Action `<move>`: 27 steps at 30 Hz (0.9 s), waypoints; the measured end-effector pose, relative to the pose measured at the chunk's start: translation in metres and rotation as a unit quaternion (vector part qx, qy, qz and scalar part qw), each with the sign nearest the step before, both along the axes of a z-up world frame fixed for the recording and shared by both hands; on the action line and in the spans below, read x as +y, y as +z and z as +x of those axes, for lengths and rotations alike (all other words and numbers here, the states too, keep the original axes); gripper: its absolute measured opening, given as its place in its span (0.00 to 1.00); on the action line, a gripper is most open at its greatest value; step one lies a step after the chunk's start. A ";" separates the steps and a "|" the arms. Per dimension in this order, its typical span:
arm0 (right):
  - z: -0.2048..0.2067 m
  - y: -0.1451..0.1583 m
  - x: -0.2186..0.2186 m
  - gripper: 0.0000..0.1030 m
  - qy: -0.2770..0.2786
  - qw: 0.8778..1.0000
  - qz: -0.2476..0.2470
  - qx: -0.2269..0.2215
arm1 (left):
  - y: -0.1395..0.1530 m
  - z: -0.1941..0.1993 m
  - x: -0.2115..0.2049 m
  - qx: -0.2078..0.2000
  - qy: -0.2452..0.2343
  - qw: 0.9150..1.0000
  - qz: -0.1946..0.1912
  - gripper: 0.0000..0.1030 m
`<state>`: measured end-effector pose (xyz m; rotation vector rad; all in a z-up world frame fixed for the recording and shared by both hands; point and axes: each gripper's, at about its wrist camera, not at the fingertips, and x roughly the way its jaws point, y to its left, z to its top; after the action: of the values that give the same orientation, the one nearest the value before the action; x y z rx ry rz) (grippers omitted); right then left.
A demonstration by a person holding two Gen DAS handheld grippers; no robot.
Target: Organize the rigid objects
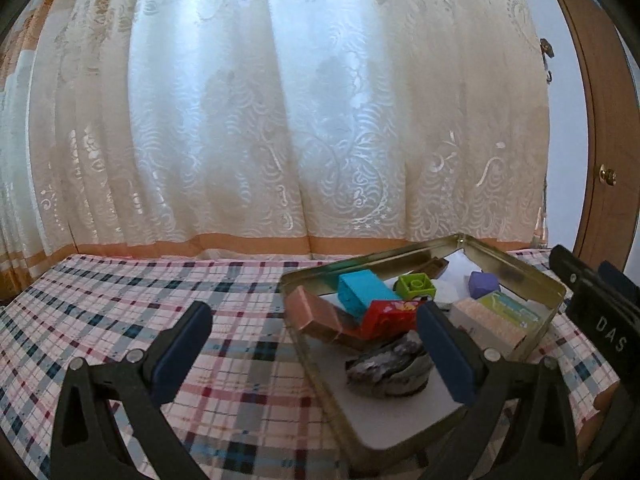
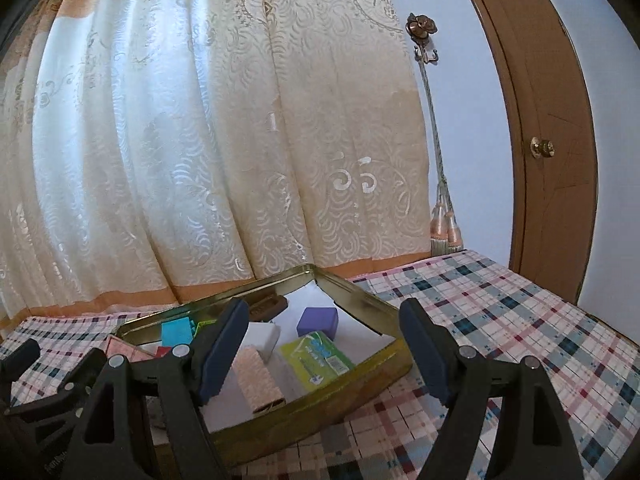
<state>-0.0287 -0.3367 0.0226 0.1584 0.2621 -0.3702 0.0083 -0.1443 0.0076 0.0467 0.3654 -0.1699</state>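
Note:
A gold-rimmed tin tray (image 1: 516, 270) lies on the checked cloth and holds several pieces. Among them are a blue block (image 1: 362, 292), a green block (image 1: 416, 287), a red block (image 1: 386, 318), a purple cube (image 1: 483, 284) and a grey rock (image 1: 390, 368). My left gripper (image 1: 316, 344) is open and straddles the tray's left rim, one finger over the rock. In the right wrist view my right gripper (image 2: 324, 344) is open around the tray's (image 2: 360, 292) near right corner, above a green pack (image 2: 316, 360) and a pink textured box (image 2: 260, 380). Neither holds anything.
A patterned curtain (image 1: 280, 120) hangs right behind the table. At the right are a wooden door (image 2: 540, 120) with a brass knob and a tasselled tie-back (image 2: 446, 224). Checked cloth (image 1: 140, 288) stretches left of the tray and also to its right (image 2: 520, 320).

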 end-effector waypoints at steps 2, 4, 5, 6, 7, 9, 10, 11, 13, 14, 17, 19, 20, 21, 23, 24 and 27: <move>-0.005 0.000 0.003 0.77 0.001 1.000 -0.001 -0.004 | 0.000 -0.003 0.007 -0.001 0.000 1.000 -0.005 1.00; -0.009 0.000 0.006 0.77 0.000 1.000 -0.003 -0.004 | 0.000 -0.007 0.012 -0.003 -0.001 1.000 -0.008 1.00; -0.011 0.001 0.009 0.77 0.000 1.000 -0.006 -0.006 | 0.000 -0.009 0.013 -0.004 -0.003 1.000 -0.008 1.00; -0.013 0.001 0.010 0.77 -0.002 1.000 -0.008 -0.007 | 0.000 -0.010 0.015 -0.006 -0.004 1.000 -0.007 1.00; -0.015 0.001 0.013 0.77 -0.001 1.000 -0.011 -0.008 | 0.000 -0.012 0.016 -0.008 -0.005 1.000 -0.005 1.00; -0.018 0.001 0.017 0.77 -0.002 1.000 -0.014 -0.007 | 0.000 -0.015 0.018 -0.010 -0.007 1.000 -0.003 1.00; -0.020 0.001 0.020 0.77 -0.003 1.000 -0.018 -0.008 | 0.000 -0.016 0.019 -0.011 -0.008 1.000 -0.003 1.00; -0.022 0.001 0.022 0.78 -0.003 1.000 -0.019 -0.010 | 0.000 -0.017 0.020 -0.011 -0.008 1.000 -0.004 1.00; -0.026 0.002 0.027 0.78 -0.002 1.000 -0.024 -0.014 | 0.000 -0.019 0.023 -0.012 -0.010 1.000 -0.005 1.00; -0.028 0.002 0.029 0.78 -0.002 1.000 -0.025 -0.015 | 0.000 -0.021 0.024 -0.012 -0.010 1.000 -0.006 1.00; -0.034 0.004 0.036 0.78 0.003 0.999 -0.030 -0.023 | 0.000 -0.025 0.027 -0.015 -0.012 1.000 -0.009 1.00; -0.038 0.005 0.041 0.78 0.006 0.999 -0.037 -0.029 | 0.000 -0.028 0.029 -0.018 -0.012 1.000 -0.009 1.00; -0.040 0.005 0.044 0.78 0.009 0.999 -0.041 -0.032 | 0.000 -0.029 0.030 -0.018 -0.013 1.000 -0.008 1.00; -0.042 0.006 0.047 0.78 0.010 0.998 -0.046 -0.034 | 0.000 -0.029 0.030 -0.018 -0.013 1.000 -0.008 1.00; -0.047 0.007 0.051 0.78 0.010 0.998 -0.052 -0.039 | 0.000 -0.030 0.031 -0.019 -0.011 1.000 -0.009 1.00; -0.048 0.007 0.052 0.78 0.012 0.998 -0.050 -0.042 | 0.000 -0.031 0.032 -0.021 -0.008 1.000 -0.009 1.00; -0.055 0.008 0.052 0.79 0.013 0.998 -0.042 -0.048 | 0.000 -0.032 0.032 -0.020 -0.005 1.000 -0.008 1.00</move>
<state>-0.0832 -0.2845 0.0302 0.0892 0.1529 -0.3468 -0.0233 -0.1127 0.0079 0.0368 0.3230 -0.1818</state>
